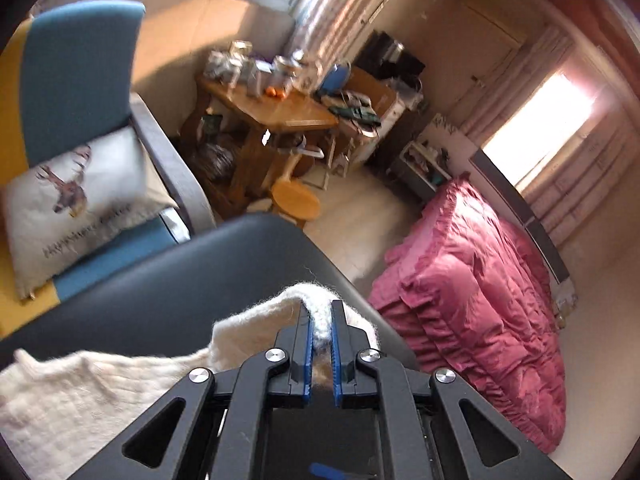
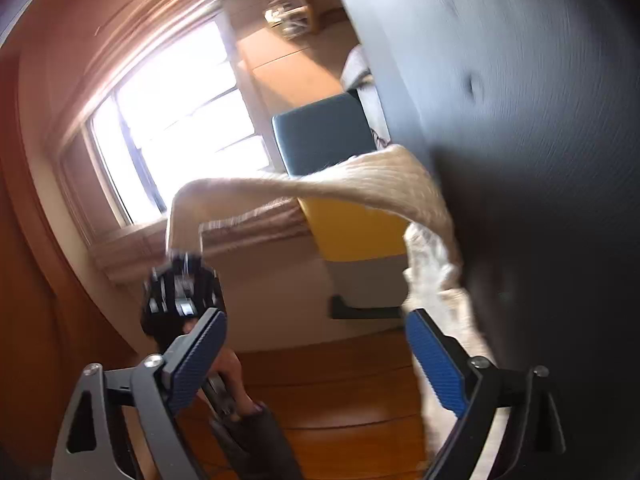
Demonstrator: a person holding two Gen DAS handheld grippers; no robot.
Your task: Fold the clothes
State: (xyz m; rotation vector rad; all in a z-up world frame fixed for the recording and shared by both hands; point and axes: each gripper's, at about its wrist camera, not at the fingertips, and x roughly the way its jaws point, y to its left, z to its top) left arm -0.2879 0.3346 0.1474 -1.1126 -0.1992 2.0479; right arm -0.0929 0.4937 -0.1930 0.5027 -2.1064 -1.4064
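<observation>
Left gripper (image 1: 321,322) clamped on cream knit sweater (image 1: 100,384) over dark table (image 1: 180,276); right gripper (image 2: 316,344) jaws wide apart, empty.

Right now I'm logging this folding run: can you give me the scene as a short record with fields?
garment: cream fuzzy knit sweater, partly lying on the dark blue-grey padded surface
left gripper: jaws shut on a fold of the sweater, lifting it
right gripper: jaws wide open, holding nothing
sweater in the right view: strip stretched through the air toward the left gripper
image quality: right view motion-blurred
</observation>
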